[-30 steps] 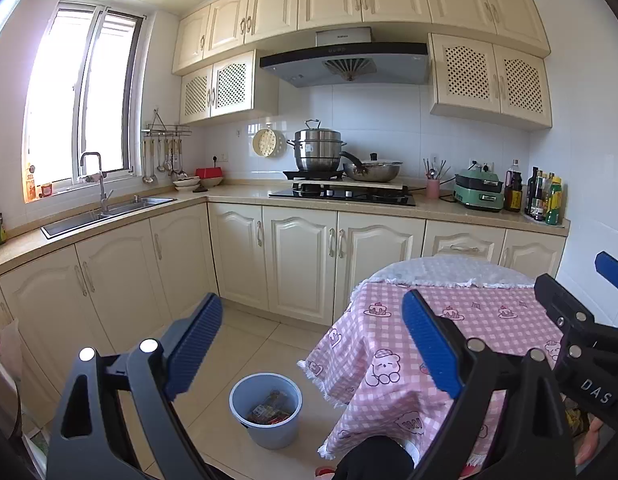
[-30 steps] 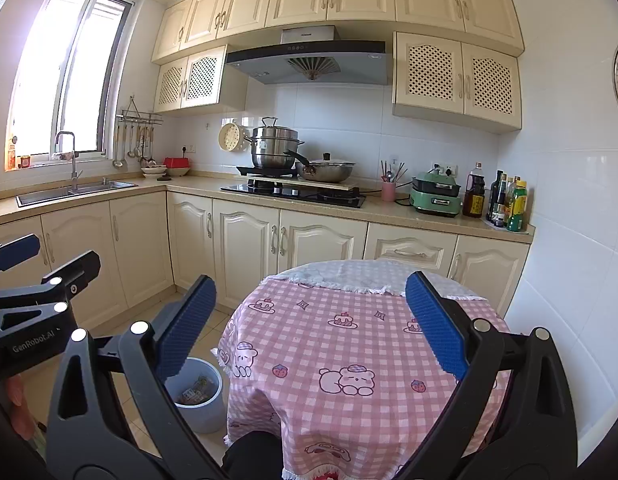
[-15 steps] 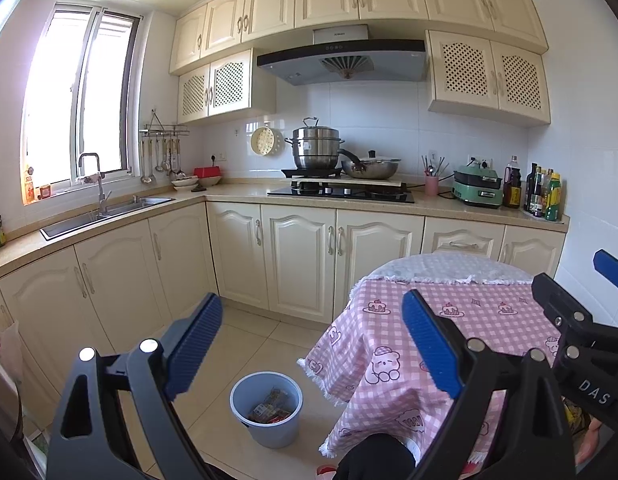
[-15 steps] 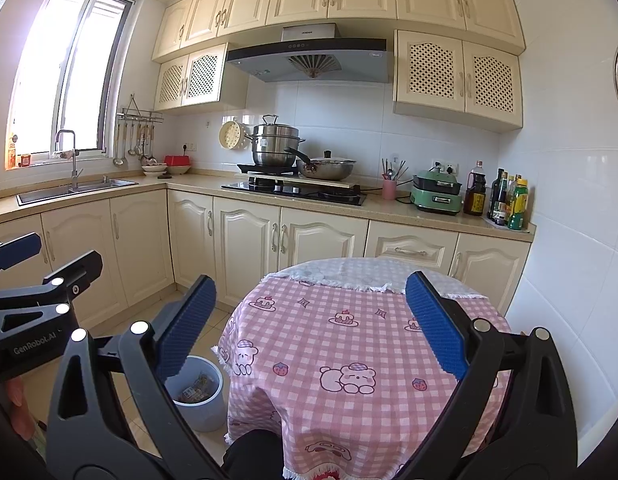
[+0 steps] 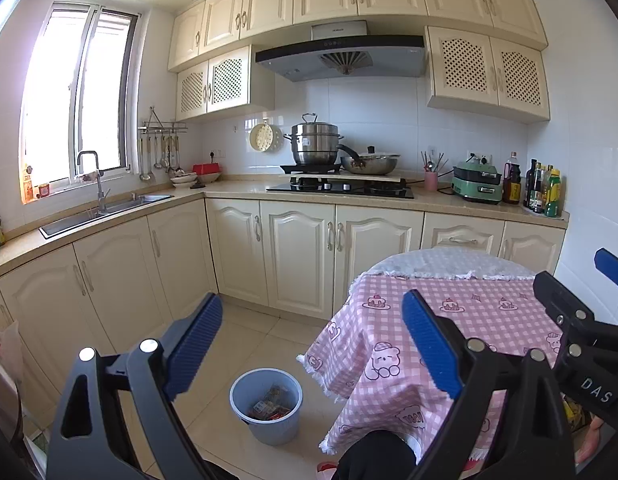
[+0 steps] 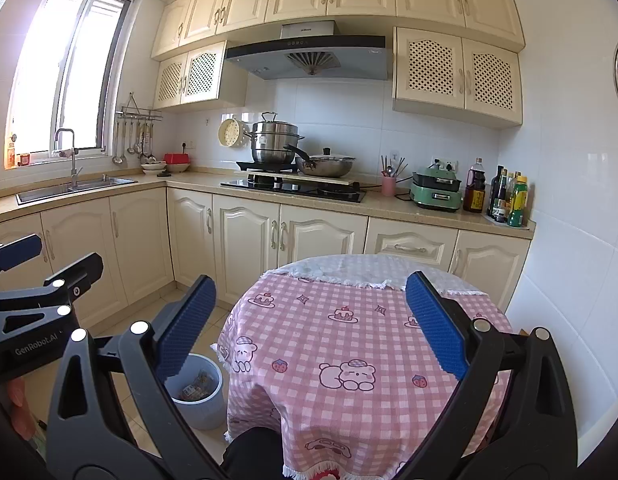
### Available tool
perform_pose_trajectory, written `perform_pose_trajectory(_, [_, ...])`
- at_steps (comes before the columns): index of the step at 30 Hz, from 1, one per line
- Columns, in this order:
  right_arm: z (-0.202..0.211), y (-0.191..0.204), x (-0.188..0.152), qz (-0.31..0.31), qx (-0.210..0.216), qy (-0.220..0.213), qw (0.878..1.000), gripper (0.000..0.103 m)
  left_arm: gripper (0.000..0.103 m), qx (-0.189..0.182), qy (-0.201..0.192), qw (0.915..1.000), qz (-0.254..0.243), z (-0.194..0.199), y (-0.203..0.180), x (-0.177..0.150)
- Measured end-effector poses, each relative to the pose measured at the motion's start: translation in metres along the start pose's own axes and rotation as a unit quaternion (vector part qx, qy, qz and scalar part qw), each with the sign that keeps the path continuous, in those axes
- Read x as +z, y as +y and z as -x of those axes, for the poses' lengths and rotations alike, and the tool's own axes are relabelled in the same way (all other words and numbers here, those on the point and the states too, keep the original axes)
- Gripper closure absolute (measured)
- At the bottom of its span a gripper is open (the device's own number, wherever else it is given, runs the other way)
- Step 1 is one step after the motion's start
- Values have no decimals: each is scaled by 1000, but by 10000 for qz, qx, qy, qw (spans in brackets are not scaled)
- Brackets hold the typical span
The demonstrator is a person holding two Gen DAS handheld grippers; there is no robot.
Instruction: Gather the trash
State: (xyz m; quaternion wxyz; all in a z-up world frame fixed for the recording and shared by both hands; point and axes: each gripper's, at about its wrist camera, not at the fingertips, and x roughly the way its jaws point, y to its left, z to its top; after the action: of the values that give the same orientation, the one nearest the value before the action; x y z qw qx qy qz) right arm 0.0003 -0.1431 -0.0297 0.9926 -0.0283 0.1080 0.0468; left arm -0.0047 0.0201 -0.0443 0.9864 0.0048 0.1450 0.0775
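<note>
A round tabletop (image 6: 389,280) wears a pink checked cloth (image 6: 349,344) printed with bears and cakes, over a white lace underlay. Behind it, cream cabinets (image 6: 245,240) run under a stone counter (image 6: 389,206). On the black hob (image 6: 297,190) stand a steel steamer pot (image 6: 275,140) and a lidded wok (image 6: 329,164). A green appliance (image 6: 435,192), a pink utensil cup (image 6: 388,186) and several bottles (image 6: 505,196) line the counter's right end. The sink (image 6: 73,190) sits below the window (image 6: 65,80).

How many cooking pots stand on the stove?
2: a tall steel steamer pot at the stove's back left, and a lidded wok directly right of it. None seems hidden.
</note>
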Motion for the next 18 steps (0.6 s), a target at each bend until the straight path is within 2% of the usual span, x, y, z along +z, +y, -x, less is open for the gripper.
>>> perform_pose_trajectory(18, [0,0,-5,-24,1,62,10000,9,14,-7,84,10000,-42,-4,-5,-1])
